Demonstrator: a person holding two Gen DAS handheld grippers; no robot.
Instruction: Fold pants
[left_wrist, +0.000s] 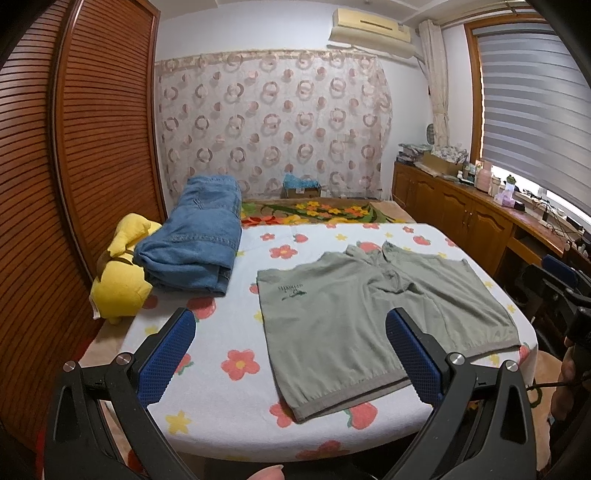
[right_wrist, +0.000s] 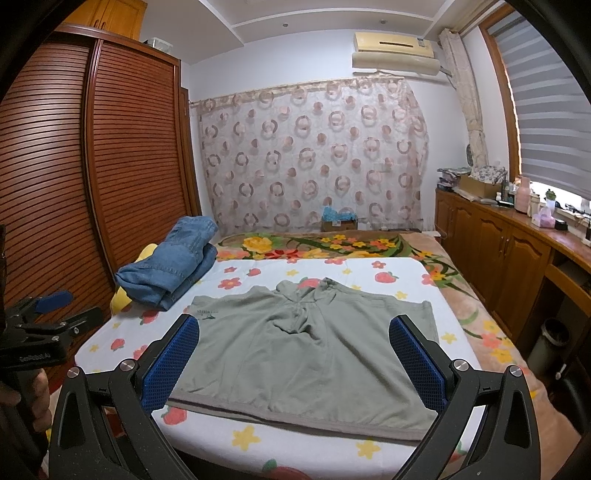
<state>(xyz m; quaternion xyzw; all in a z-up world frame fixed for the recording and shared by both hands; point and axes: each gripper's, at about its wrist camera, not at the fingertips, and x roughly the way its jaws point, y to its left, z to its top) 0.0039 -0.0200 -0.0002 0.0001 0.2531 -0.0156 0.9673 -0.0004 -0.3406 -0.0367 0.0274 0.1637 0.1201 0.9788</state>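
A pair of grey-green shorts (left_wrist: 373, 321) lies flat on the flowered white sheet (left_wrist: 229, 332), waistband toward me, legs pointing away; a dark logo sits on the left leg. It also shows in the right wrist view (right_wrist: 306, 347). My left gripper (left_wrist: 291, 354) is open and empty, held above the near edge of the bed, over the shorts' left part. My right gripper (right_wrist: 295, 358) is open and empty, above the waistband. The right gripper shows at the left view's right edge (left_wrist: 565, 295), and the left gripper at the right view's left edge (right_wrist: 44, 317).
Folded blue jeans (left_wrist: 192, 247) lie at the bed's back left, with a yellow plush toy (left_wrist: 122, 273) beside them. A slatted wooden wardrobe (left_wrist: 92, 147) stands left. A wooden cabinet (right_wrist: 509, 251) with clutter runs along the right. A flowered blanket (right_wrist: 332, 247) covers the far bed.
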